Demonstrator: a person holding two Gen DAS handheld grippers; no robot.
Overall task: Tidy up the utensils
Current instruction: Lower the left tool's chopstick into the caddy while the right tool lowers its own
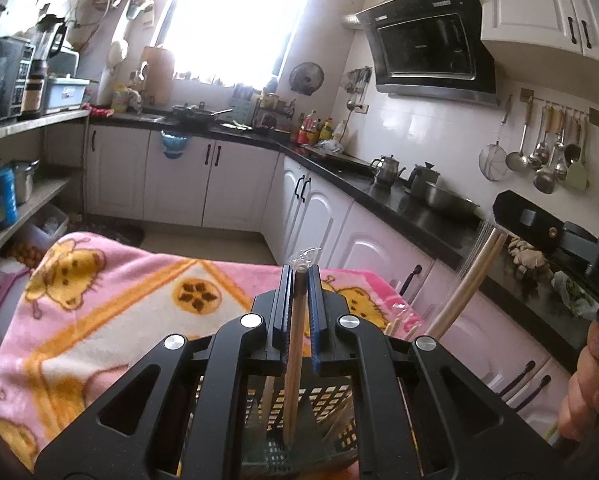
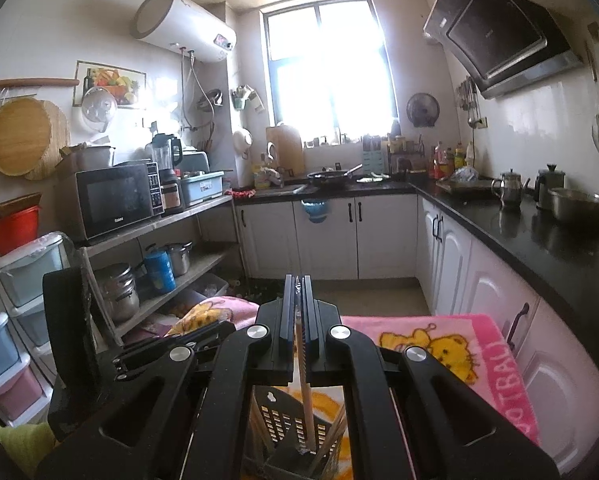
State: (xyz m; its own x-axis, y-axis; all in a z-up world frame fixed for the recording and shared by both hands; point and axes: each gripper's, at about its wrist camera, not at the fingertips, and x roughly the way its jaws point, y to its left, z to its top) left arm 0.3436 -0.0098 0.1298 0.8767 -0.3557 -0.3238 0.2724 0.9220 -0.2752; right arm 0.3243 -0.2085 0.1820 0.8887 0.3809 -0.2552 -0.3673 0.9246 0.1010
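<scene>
Wooden chopsticks are held upright over a black perforated basket (image 1: 331, 396), one chopstick (image 1: 293, 364) clamped in the left tool (image 1: 299, 276), another (image 2: 305, 396) pinched in the right tool (image 2: 298, 286), tips already inside the basket. Both tools are closed tight. Each should be lowered straight, then released only once its tip rests on the basket floor, above the pink blanket (image 1: 111, 292) on the table.

A glaring bright window (image 2: 331, 68) lights white tiled walls, white arched cabinet doors (image 2: 387, 236) under an L-shaped black countertop (image 2: 539, 236), and a beige floor (image 1: 203, 240).
</scene>
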